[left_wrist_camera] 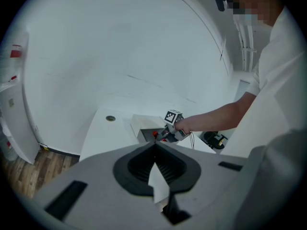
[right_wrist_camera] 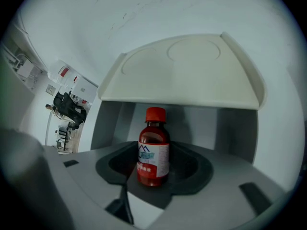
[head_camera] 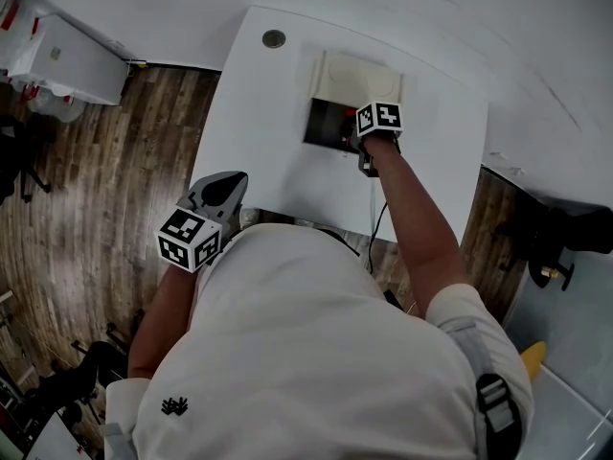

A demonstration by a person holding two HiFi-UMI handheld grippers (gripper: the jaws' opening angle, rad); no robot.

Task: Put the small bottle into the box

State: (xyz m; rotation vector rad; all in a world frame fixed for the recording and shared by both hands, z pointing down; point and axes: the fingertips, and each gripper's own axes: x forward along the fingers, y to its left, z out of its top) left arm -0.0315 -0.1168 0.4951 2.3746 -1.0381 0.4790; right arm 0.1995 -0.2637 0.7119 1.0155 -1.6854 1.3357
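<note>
The small bottle [right_wrist_camera: 153, 152], red with a red cap and a white label, stands upright between the jaws of my right gripper [right_wrist_camera: 154, 175], which is shut on it. It hangs at the mouth of the cream box [right_wrist_camera: 192, 75], under the raised lid and in front of the grey inner wall. In the head view the right gripper [head_camera: 356, 127] reaches over the box [head_camera: 359, 75] on the white table [head_camera: 259, 113], and a bit of red bottle [head_camera: 348, 116] shows. My left gripper [head_camera: 230, 182] is shut and empty, held back near the table's front edge by the person's body.
A round metal grommet [head_camera: 274, 38] sits in the table's far left part. A white cabinet [head_camera: 67, 60] stands on the wooden floor to the left. A black chair base [head_camera: 565, 238] is at the right. A cable [head_camera: 374, 223] hangs off the table's front edge.
</note>
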